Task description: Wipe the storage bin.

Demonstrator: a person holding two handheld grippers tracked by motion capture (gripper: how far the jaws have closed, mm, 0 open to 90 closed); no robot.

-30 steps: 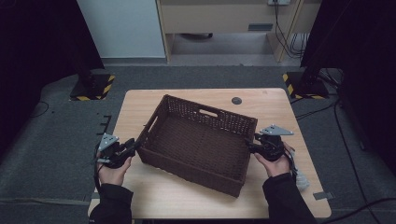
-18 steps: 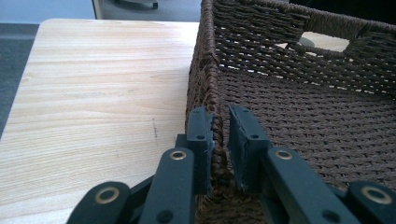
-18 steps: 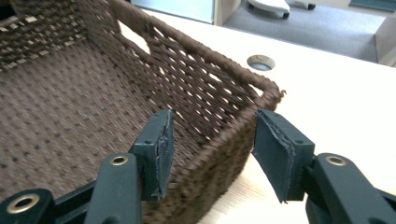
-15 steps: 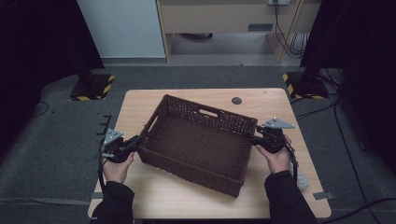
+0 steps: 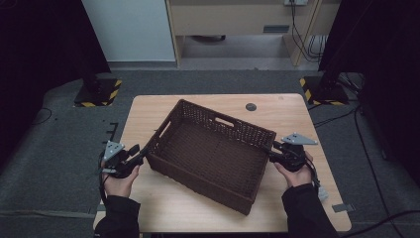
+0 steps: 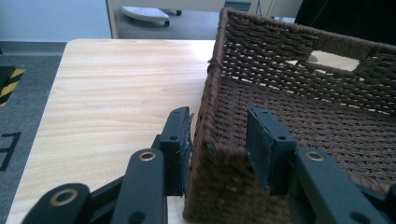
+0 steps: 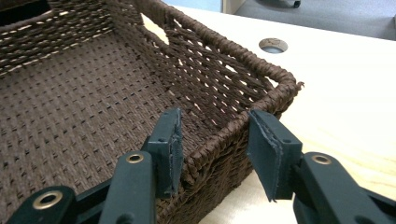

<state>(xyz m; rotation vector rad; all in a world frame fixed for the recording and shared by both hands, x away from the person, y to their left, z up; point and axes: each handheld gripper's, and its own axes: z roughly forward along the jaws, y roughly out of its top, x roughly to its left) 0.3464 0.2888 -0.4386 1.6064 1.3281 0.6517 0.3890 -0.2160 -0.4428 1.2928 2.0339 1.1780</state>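
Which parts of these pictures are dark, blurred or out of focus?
High view: the basket and table are evenly lit, the side areas nearly black, the image soft. Left gripper view: the nearest basket wall is blurred; the far weave is sharp. Right gripper view: sharp weave, no glare.

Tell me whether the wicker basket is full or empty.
Empty: the wicker basket shows bare woven floor from wall to wall in the high view and both gripper views.

A lab: hazard-striped stand bases (image 5: 96, 94), trailing cables (image 5: 309, 42), dark curtains (image 5: 44, 54).
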